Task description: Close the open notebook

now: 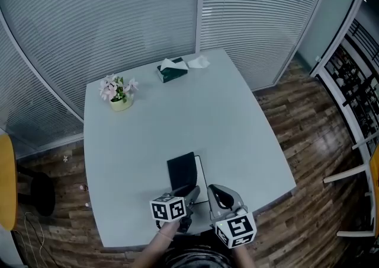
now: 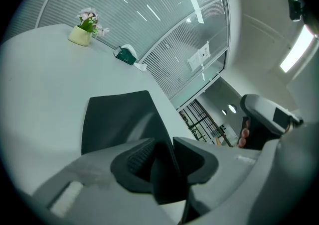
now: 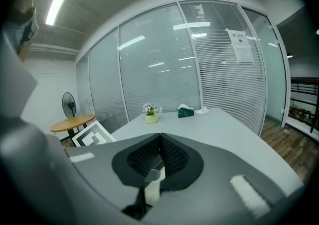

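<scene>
The jaws of my left gripper (image 2: 162, 159) stood apart around the notebook cover (image 2: 119, 119); those of my right gripper (image 3: 159, 149) were together. Backing out slowly seemed best to me.

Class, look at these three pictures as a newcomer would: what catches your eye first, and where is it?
The black notebook near the white table's front edge draws the eye, its cover between the open jaws of the left gripper. Beside it the right gripper is shut. At the far edge stand a pot of pink flowers and a green tissue box.
</scene>
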{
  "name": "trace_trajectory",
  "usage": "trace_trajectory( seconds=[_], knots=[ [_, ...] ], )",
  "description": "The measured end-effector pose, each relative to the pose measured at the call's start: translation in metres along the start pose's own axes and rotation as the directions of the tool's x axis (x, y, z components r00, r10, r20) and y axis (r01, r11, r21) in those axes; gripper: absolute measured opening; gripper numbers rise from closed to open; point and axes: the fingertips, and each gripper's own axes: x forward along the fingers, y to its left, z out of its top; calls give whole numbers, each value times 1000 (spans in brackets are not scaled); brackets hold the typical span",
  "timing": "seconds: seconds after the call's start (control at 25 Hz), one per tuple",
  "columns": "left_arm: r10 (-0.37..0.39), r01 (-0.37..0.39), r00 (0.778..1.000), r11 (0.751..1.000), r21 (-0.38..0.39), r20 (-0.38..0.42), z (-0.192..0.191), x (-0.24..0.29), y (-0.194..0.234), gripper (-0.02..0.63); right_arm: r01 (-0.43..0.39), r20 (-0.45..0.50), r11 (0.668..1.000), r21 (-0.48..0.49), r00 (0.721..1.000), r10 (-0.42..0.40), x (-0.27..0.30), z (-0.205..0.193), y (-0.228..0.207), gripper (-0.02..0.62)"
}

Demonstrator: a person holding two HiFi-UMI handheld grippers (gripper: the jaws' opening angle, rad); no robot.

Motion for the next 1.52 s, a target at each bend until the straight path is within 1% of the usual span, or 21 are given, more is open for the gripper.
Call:
trace_trajectory(
  seconds=[0.24,0.36,0.48,0.64,0.8,0.84,0.96,1.12,1.2,1.28,1.32,1.52],
  knots=[
    [73,-73,997,997,-1,-30,-11,22,5,132,15,-11,1000,18,1000,-15,-3,-5,-10,3],
    [130,-130,991,991,-8,-33,-16,31,8,133,23,-15,999,26,1000,-23,-6,-6,-15,3],
    [181,-181,983,983,11,-38,-23,41,11,140,22,-17,999,33,1000,-22,-9,-8,-19,3],
    [196,-195,979,980,32,-60,-29,51,13,155,21,-25,999,36,999,-21,-9,-10,-23,3],
    [222,-216,971,973,78,-92,-38,58,15,168,19,-44,999,27,999,-17,-12,-12,-25,3],
    [232,-225,968,971,79,-99,-40,59,18,145,18,-49,999,27,999,-17,-12,-13,-26,3],
    [237,-232,966,971,54,-105,-41,61,26,114,19,-52,999,29,998,-17,-11,-14,-30,3],
    [221,-218,969,975,35,-112,-40,61,26,102,23,-50,999,26,999,-22,-8,-15,-33,3],
    [220,-216,969,975,45,-111,-38,56,28,79,18,-53,1000,19,998,-17,-7,-16,-30,3],
    [225,-220,969,974,62,-102,-37,51,32,14,14,-60,1000,11,998,-14,-7,-17,-28,3],
    [225,-219,970,973,71,-95,-35,48,33,3,14,-62,1000,10,998,-13,-7,-17,-27,3],
    [209,-202,976,973,109,-60,-26,31,34,5,12,-71,1000,12,997,-11,-6,-22,-22,3]
  ],
)
